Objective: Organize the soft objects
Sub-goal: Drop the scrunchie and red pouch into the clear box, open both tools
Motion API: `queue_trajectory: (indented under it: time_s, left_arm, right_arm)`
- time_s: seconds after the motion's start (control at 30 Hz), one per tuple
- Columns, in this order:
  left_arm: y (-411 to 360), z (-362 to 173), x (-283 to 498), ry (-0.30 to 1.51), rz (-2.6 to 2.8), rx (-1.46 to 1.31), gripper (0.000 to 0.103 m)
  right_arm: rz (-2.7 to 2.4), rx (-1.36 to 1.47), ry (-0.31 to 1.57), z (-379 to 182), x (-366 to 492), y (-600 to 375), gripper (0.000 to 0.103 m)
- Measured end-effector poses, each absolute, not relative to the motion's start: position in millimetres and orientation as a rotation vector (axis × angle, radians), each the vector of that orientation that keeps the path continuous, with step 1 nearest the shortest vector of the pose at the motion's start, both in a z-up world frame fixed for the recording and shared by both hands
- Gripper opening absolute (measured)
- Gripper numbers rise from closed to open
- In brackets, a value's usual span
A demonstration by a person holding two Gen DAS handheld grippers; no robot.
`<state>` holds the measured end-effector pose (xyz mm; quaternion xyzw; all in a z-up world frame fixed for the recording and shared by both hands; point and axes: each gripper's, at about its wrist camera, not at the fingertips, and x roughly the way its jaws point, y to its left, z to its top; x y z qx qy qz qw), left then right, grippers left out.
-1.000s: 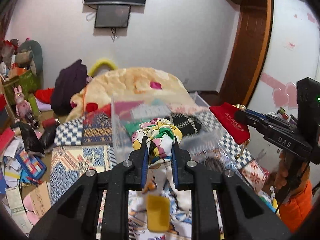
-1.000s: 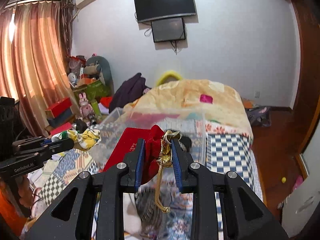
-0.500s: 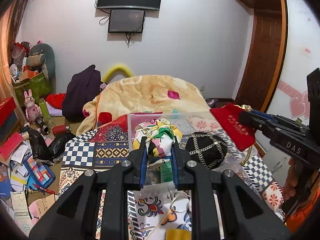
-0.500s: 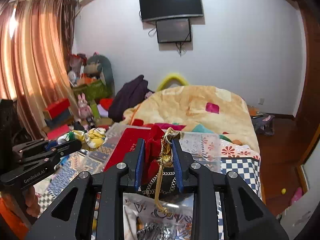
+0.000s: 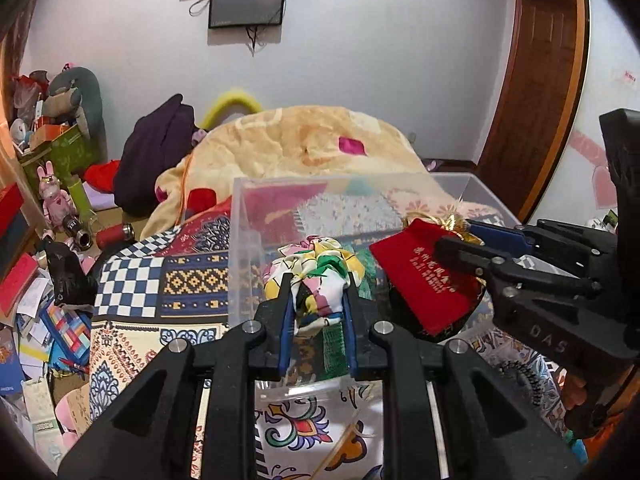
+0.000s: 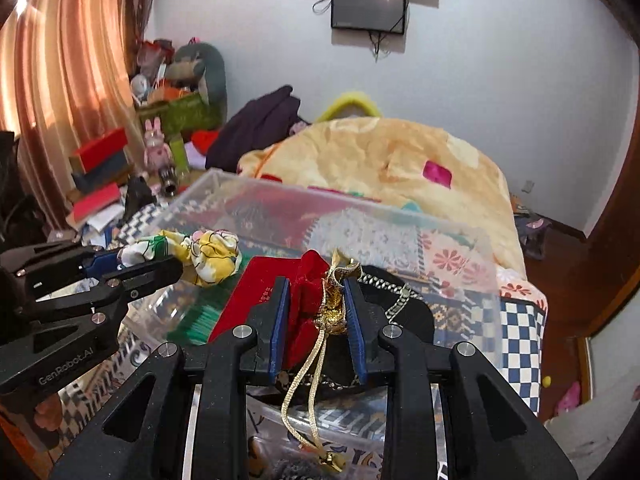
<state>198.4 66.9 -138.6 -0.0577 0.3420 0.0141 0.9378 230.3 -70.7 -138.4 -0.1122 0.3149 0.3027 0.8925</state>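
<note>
Landmark: clear plastic bin [image 5: 244, 248] on the bed, over a patterned quilt [image 5: 160, 280].
Left gripper [image 5: 316, 312]: fingers pinch a bunched floral scarf [image 5: 316, 276], yellow, white, green and pink; held above the bin's open top, near its left wall.
Right gripper [image 6: 316, 320]: fingers pinch the gathered neck of a red velvet pouch [image 6: 304, 292]; its gold drawstring [image 6: 308, 380] hangs down between them. Pouch is over the bin, right of the scarf.
Inside the bin: a black object with a chain-like pattern [image 6: 394, 300] under the pouch; identity unclear.
Beyond the bin: yellow-orange blanket [image 5: 312, 144], heaped on the bed.
</note>
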Motion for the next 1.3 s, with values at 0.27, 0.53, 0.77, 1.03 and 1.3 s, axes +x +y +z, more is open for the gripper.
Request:
queue_trajectory:
  time_s: [0.27, 0.53, 0.77, 1.03, 1.3]
  left_arm:
    - [58.5, -145.7, 196.8, 0.732, 0.024, -0.082, 0.029]
    - [56.1, -134.7, 180.2, 0.707, 0.003, -0.084, 0.041]
    - [54.7, -114.1, 155.6, 0.653, -0.020, -0.080, 0.055]
    - [56.7, -94.8, 121.7, 0.600, -0.039, -0.092, 0.067]
    - [53.7, -103.0, 98.6, 0.613, -0.049, -0.090, 0.073]
  right_arm:
    - [0.618, -0.265, 0.689, -142.4, 227.6, -71.3, 0.038]
    - [0.627, -0.250, 0.642, -127.0, 214.9, -85.4, 0.051]
    - [0.645, -0.205, 0.577, -106.8, 195.3, -105.3, 0.055]
    - [0.668, -0.145, 0.514, -96.0, 170.3, -125.6, 0.059]
    - [0.710, -0.154, 0.556, -119.1, 150.3, -121.7, 0.059]
